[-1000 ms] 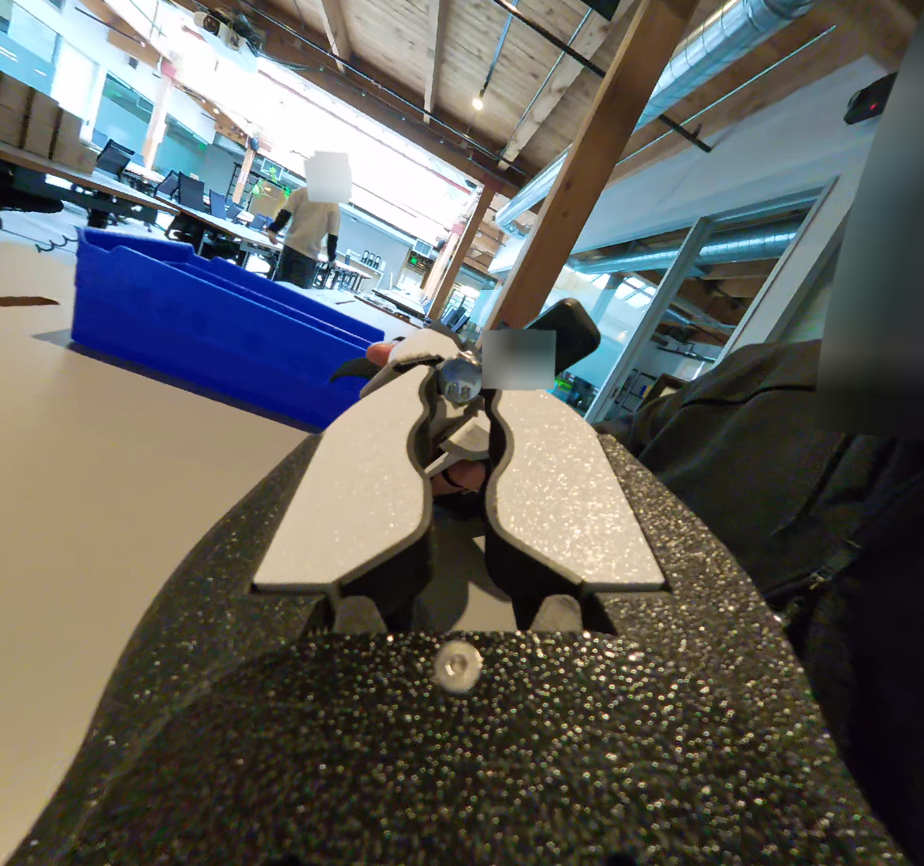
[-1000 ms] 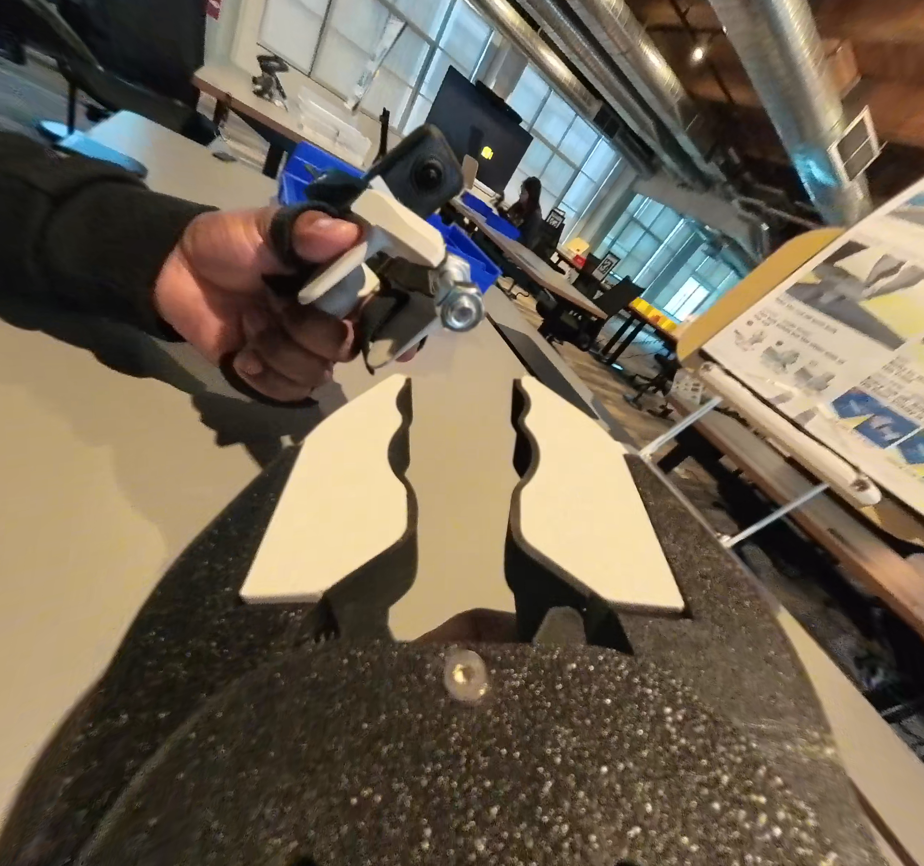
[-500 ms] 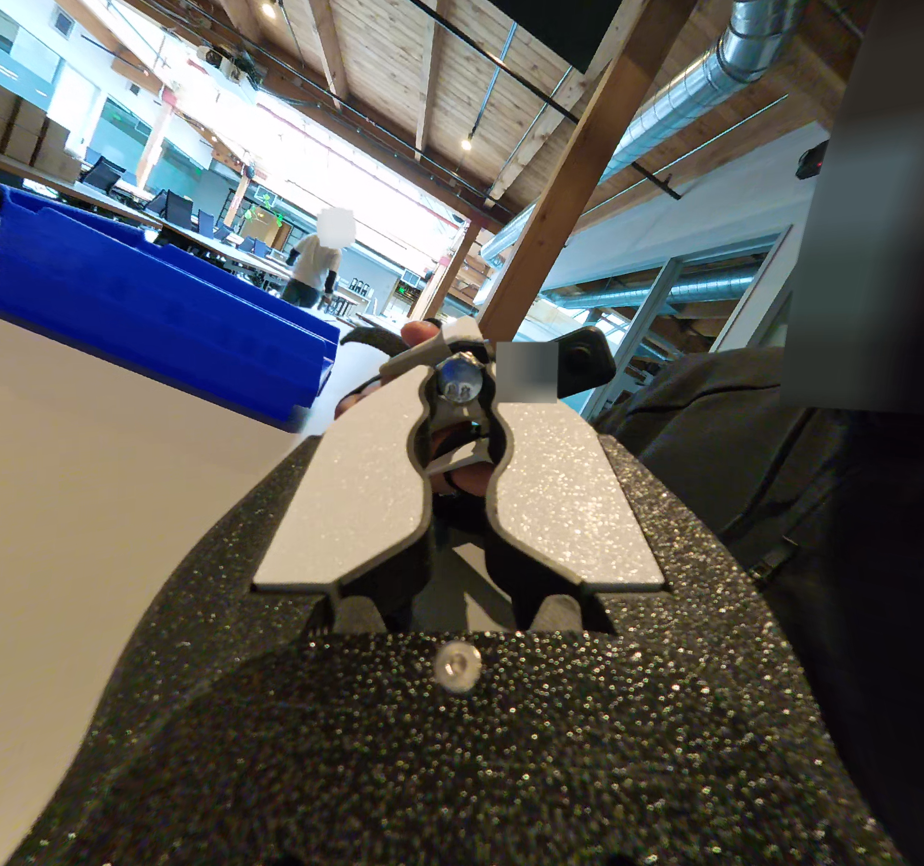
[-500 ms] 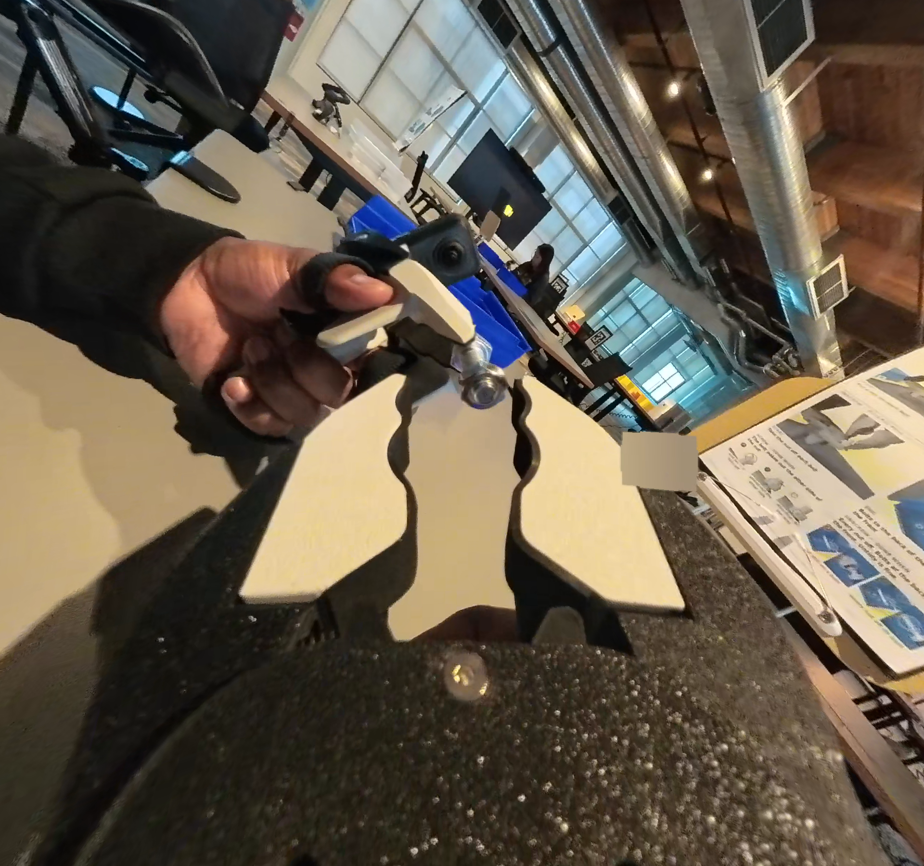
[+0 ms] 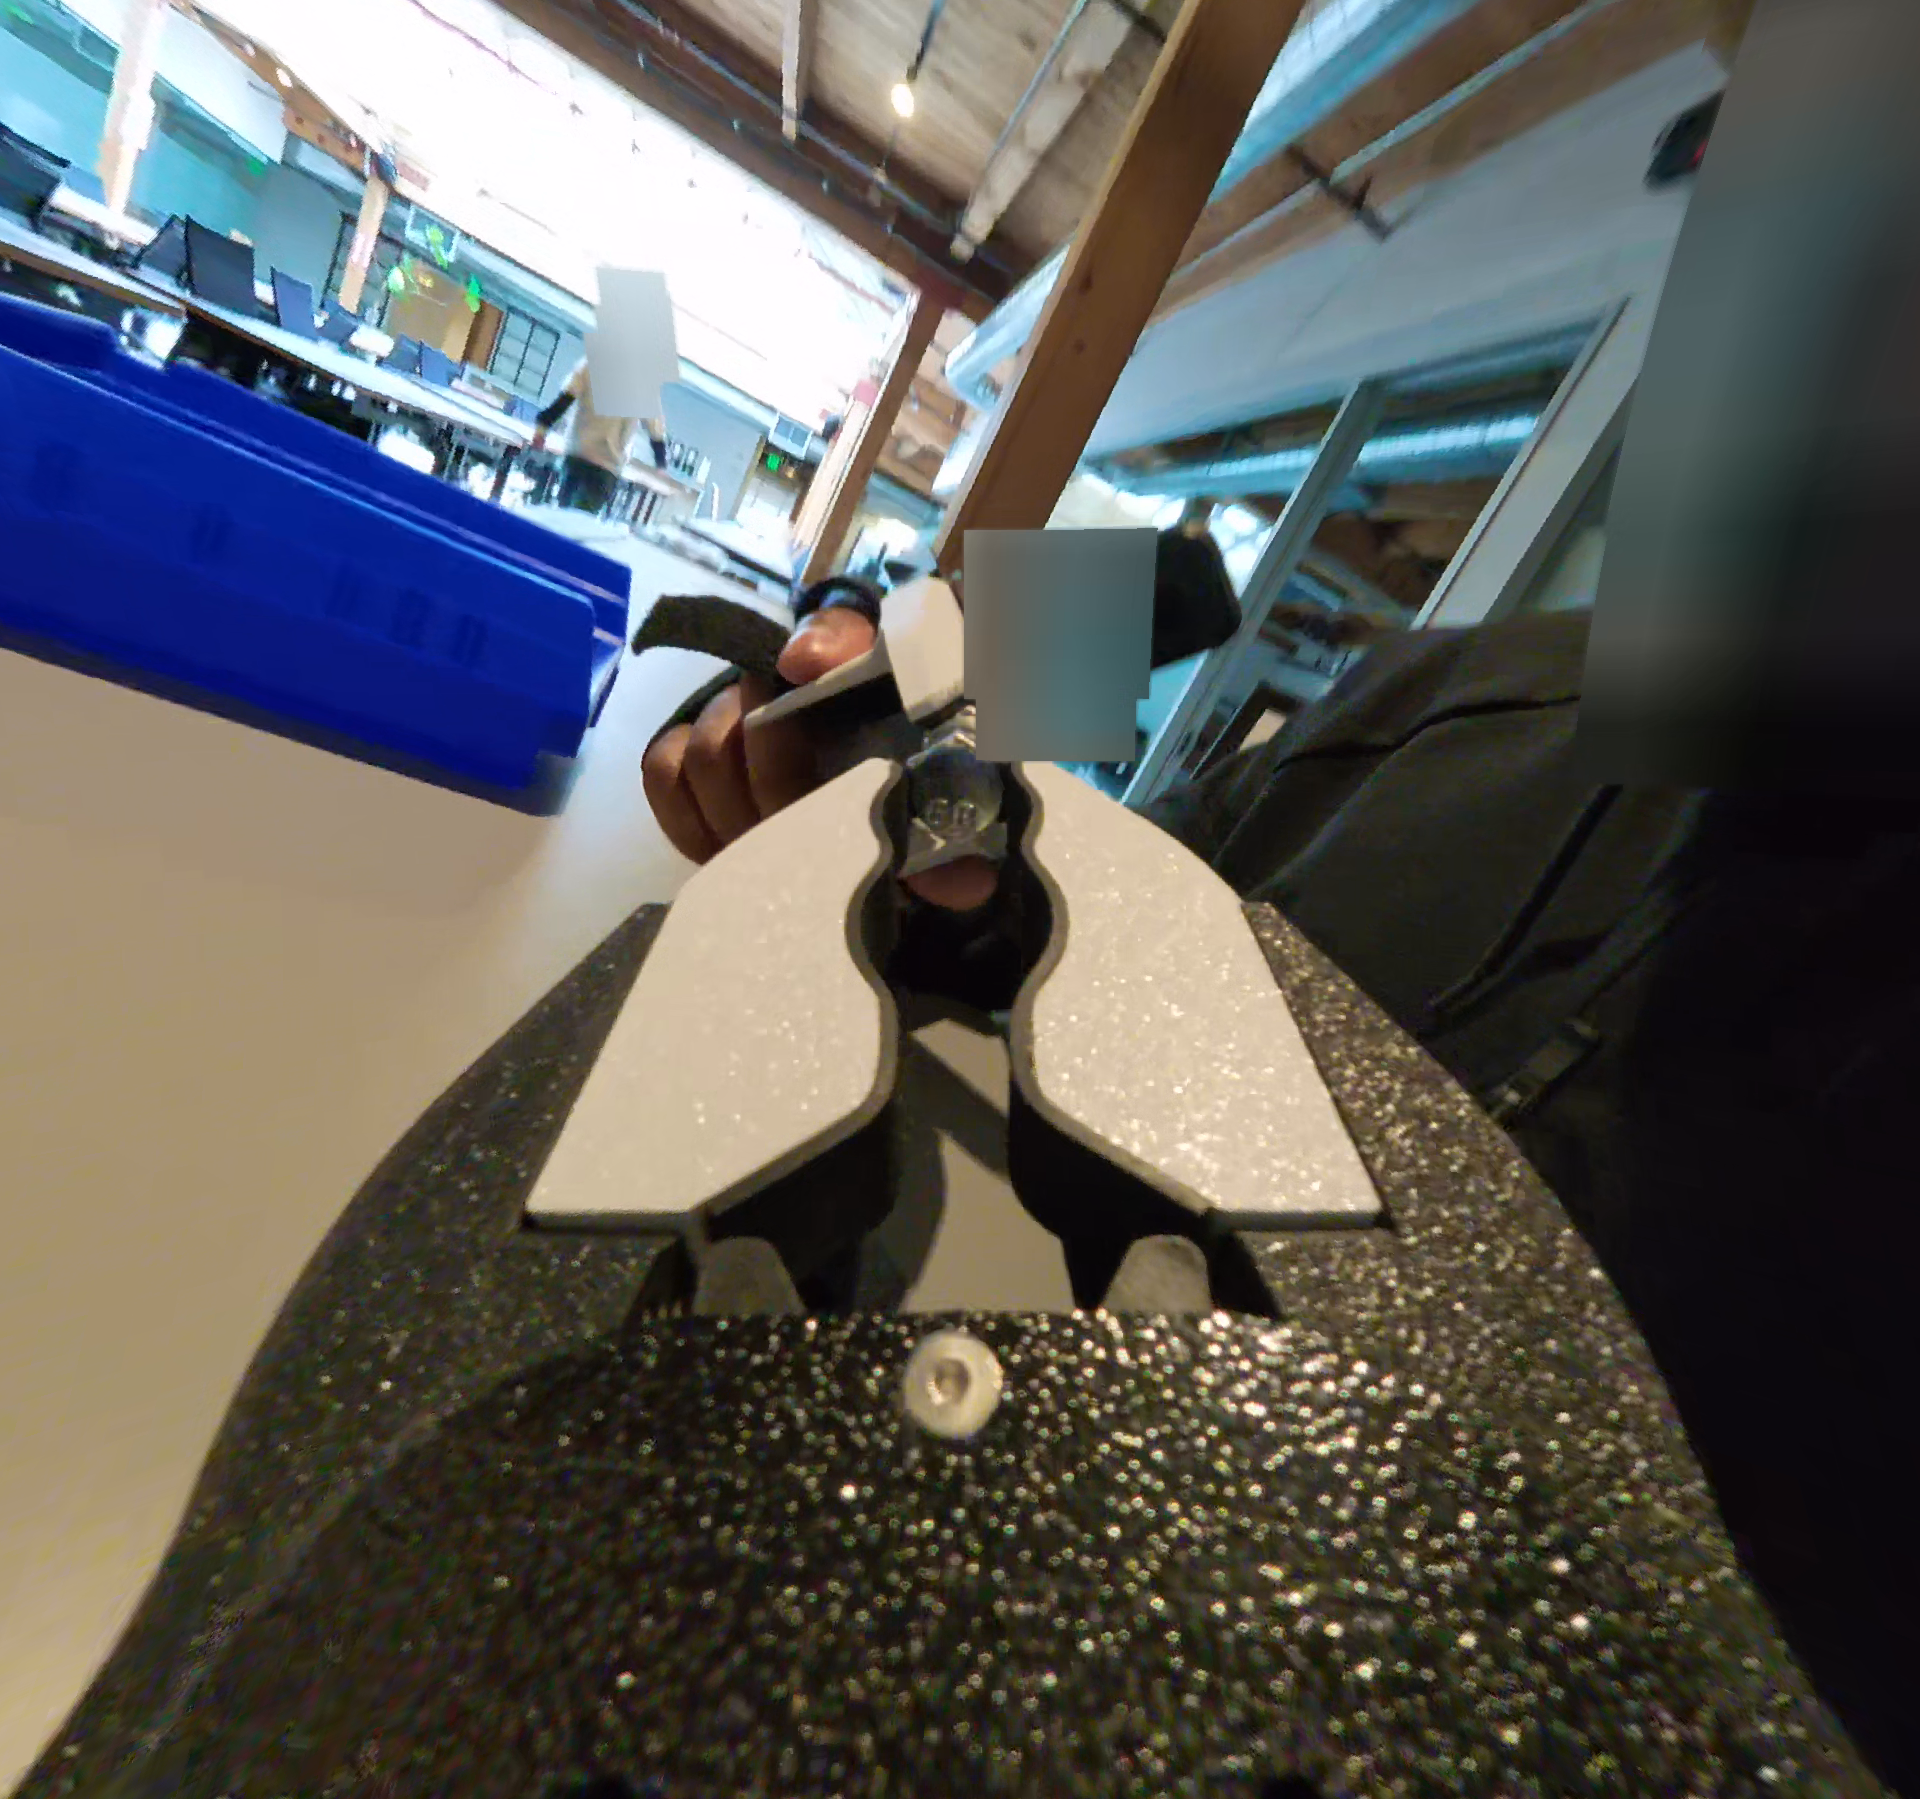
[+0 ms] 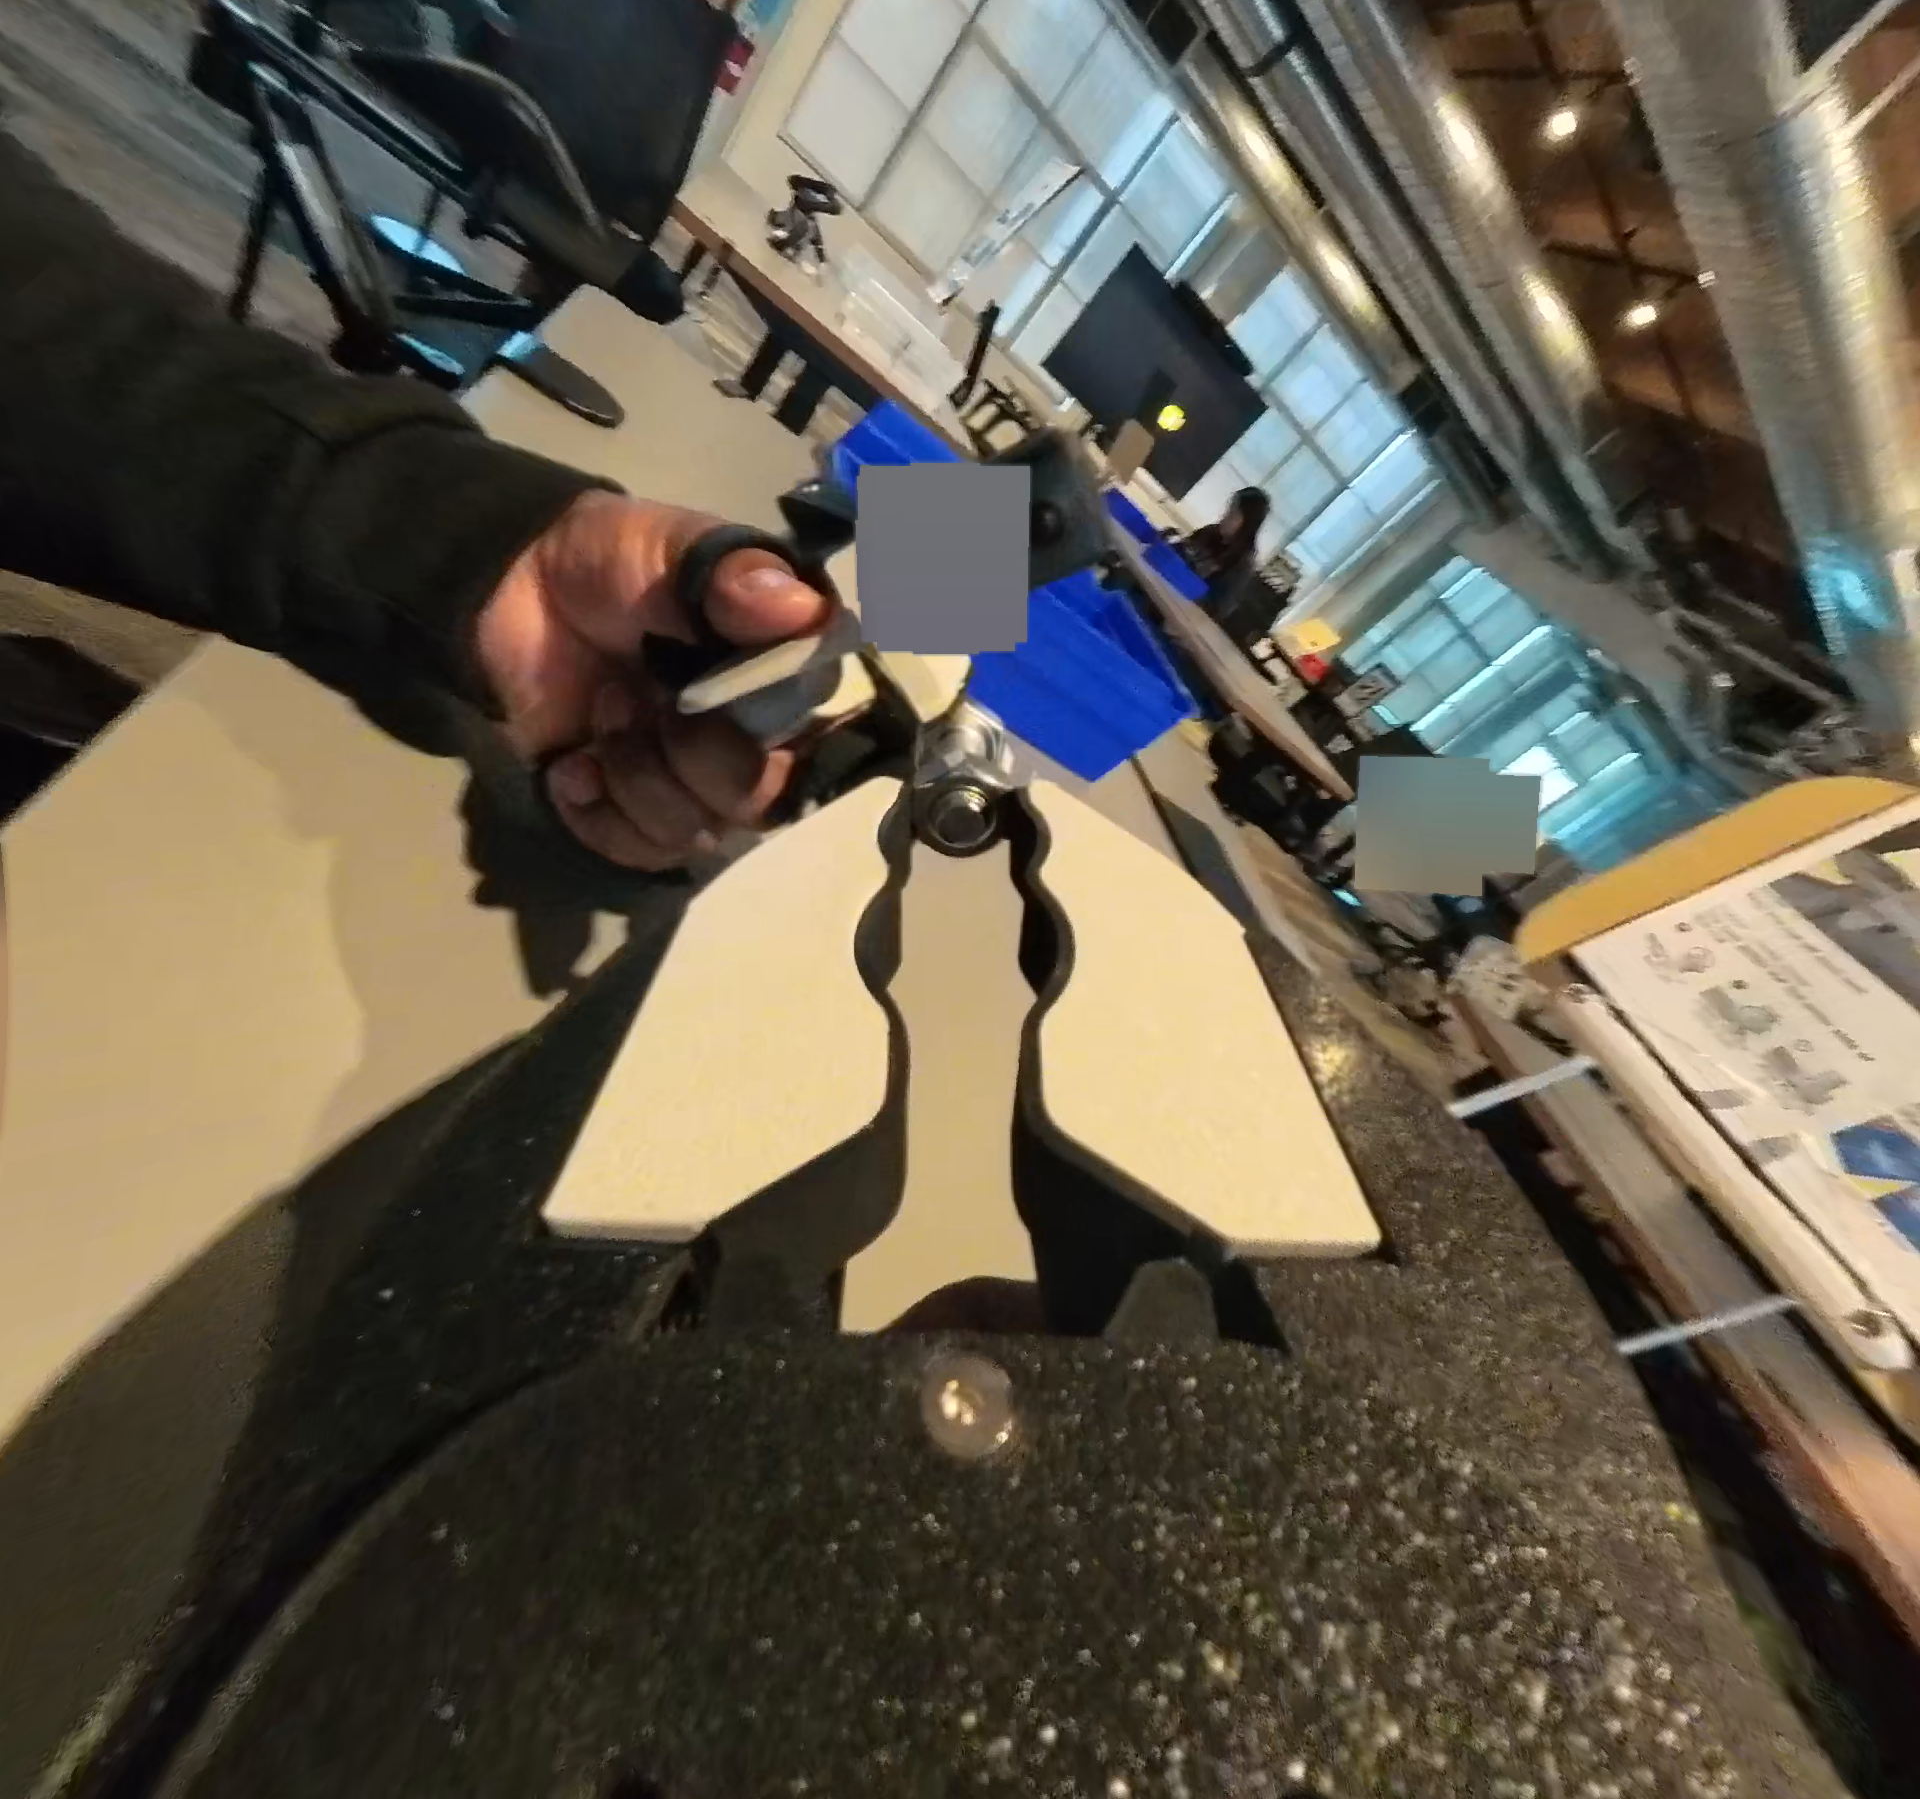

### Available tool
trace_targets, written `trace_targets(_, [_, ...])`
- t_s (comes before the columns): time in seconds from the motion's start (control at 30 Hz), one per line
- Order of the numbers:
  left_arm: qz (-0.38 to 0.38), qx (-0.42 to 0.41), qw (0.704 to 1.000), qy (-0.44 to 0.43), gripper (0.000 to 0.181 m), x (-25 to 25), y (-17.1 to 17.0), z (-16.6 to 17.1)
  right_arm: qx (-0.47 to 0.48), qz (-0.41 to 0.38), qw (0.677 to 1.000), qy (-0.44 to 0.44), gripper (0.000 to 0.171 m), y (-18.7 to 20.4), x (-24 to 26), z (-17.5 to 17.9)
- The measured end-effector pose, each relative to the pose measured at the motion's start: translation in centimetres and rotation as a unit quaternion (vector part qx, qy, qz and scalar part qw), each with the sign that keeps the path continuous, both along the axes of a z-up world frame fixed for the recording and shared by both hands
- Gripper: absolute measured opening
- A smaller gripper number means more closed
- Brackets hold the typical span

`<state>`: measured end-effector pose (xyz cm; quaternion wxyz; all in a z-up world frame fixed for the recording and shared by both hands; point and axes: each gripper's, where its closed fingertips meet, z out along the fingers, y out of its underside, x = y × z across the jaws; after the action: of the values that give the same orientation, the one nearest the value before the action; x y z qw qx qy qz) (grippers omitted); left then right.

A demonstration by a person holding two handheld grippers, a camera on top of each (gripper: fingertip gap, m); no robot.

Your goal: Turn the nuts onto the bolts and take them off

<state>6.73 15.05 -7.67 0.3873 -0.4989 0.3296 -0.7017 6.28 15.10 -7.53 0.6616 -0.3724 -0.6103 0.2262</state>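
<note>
Now both tools meet in mid-air above the table [image 5: 260, 918], and everything hinges on one small bolt [image 5: 951, 819]. The left tongs [image 5: 951, 804] are pressed in on it at their very tips, with its domed head facing straight back at the left camera. That puts the bolt's long axis roughly along the line from one tool to the other, not across it. From the other side, the threaded end pokes toward the right camera with the nut [image 6: 982, 773] ringed round it. The right tongs [image 6: 961, 809] sit narrowed on either flank of that nut, and they look to be pinching it, though the contact is tight to read. The left hand [image 6: 623, 689] grips its tool just behind the joint, so neither side has any reaching to do. By my reading, the coming move is a roll of the right wrist about that axis, and any tilt off it would likely bind the thread. Behind, blue bins [image 5: 312, 586] stand on the table, and their insides are hidden from both views.
</note>
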Motion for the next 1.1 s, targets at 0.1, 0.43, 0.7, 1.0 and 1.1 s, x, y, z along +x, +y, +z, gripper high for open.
trace_targets(0.1, [-0.002,0.038,0.998,0.050,0.017,0.3,-0.6,-0.8,-0.026,0.021,0.999,-0.020,0.018,-0.5,0.3,-0.6])
trace_targets(0.43, [0.012,0.063,0.995,0.077,0.018,0.7,-0.7,-1.2,-0.012,-0.002,1.000,-0.027,0.018,-0.8,0.5,-1.3])
trace_targets(0.7, [0.009,0.067,0.995,0.079,0.018,1.0,-0.8,-1.1,-0.011,-0.012,1.000,-0.017,0.018,-0.9,0.6,-1.3])
trace_targets(1.0, [0.081,0.209,0.967,0.119,0.018,0.6,-1.2,-0.7,-0.106,0.027,0.994,0.009,0.018,-1.3,0.3,-0.9])
trace_targets(1.1, [0.137,0.313,0.929,0.139,0.018,0.5,-1.4,-0.2,-0.195,0.068,0.978,0.031,0.017,-1.6,0.2,-0.6])
